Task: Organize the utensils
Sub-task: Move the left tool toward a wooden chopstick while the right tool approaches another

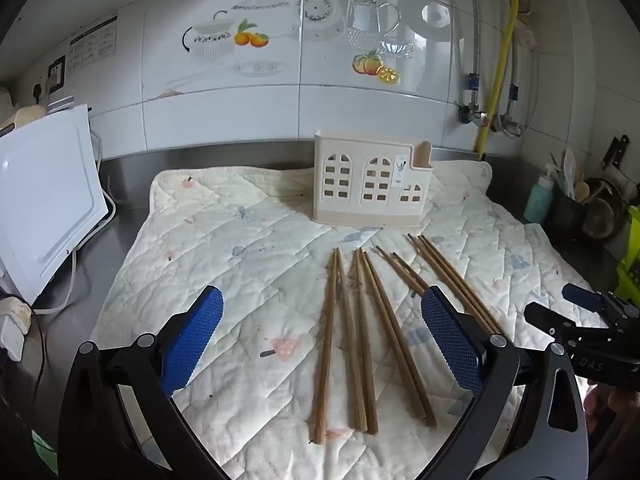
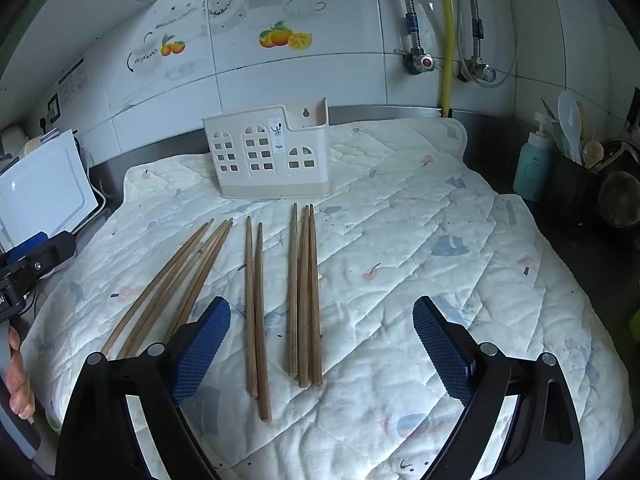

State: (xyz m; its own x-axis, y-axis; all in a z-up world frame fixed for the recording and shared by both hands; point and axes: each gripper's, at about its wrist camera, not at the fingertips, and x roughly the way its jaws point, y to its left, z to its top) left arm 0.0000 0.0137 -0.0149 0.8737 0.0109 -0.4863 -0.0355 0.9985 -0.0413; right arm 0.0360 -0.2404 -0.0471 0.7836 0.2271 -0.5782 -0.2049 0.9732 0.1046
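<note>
Several brown wooden chopsticks (image 1: 362, 340) lie in loose groups on a quilted mat (image 1: 240, 248), pointing towards a cream plastic utensil holder (image 1: 370, 180) standing at the mat's far side. They also show in the right wrist view (image 2: 256, 308), with the holder (image 2: 272, 152) behind them. My left gripper (image 1: 322, 336) is open and empty, hovering above the near ends of the chopsticks. My right gripper (image 2: 322, 344) is open and empty above the chopsticks' near ends. The right gripper also appears at the right edge of the left wrist view (image 1: 580, 320).
A white appliance (image 1: 44, 200) with cables stands left of the mat. At the right are a teal bottle (image 2: 532, 164), a dark container with utensils (image 2: 576, 184) and a green object (image 1: 630, 256). Pipes and valves (image 2: 448, 52) run down the tiled wall behind.
</note>
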